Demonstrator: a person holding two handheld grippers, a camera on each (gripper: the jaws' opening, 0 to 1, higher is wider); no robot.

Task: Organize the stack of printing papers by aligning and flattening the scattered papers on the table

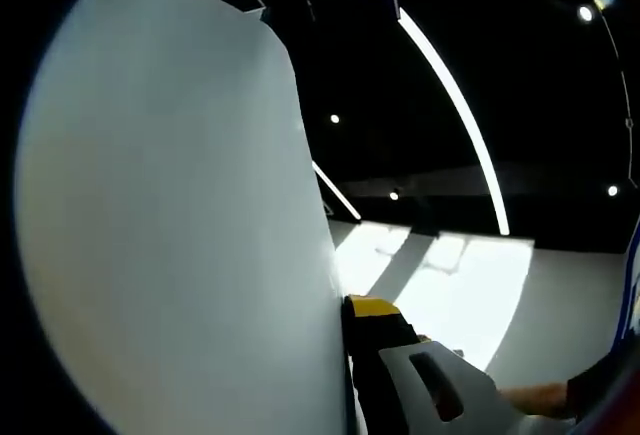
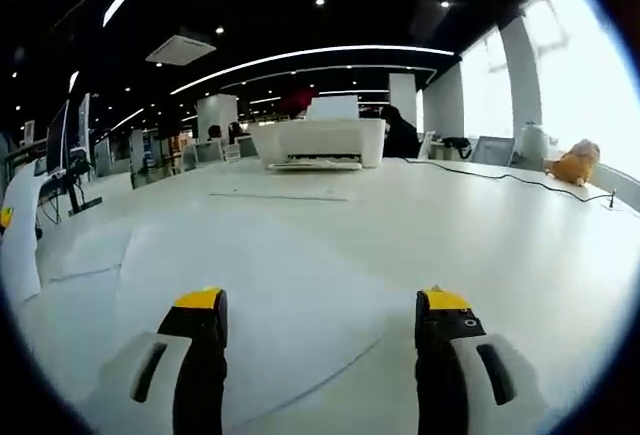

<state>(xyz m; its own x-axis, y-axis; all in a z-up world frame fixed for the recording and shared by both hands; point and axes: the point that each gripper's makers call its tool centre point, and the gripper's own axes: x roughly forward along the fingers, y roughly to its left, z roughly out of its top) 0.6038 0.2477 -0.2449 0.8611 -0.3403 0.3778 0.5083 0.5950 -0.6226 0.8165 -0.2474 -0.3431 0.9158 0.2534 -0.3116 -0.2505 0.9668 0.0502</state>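
**Sheet raised on the left, loose papers flat ahead of the right**

A wide white tabletop (image 2: 480, 245) runs through a dim open office lit by curved ceiling strips, with a white printer (image 2: 320, 141) at its far side, a black cable (image 2: 500, 177) trailing across the right, and an orange plush toy (image 2: 572, 163) by the windows.

In the left gripper view, a white sheet of paper (image 1: 170, 215) stands nearly upright and close to the lens, its long edge running up from the left tongs (image 1: 352, 355). One yellow-tipped jaw presses against the sheet's edge; the other jaw is hidden behind the paper, so the left tongs appear to be gripping it, though I cannot confirm this.

The right tongs (image 2: 320, 325) hover over the tabletop with jaws wide apart and nothing between them. Scattered papers (image 2: 95, 250) lie flat ahead and to their left. At the far left edge of the right gripper view, the raised sheet shows again.

The flat papers lie nearer the right tongs, which would likely reach leftward for them.
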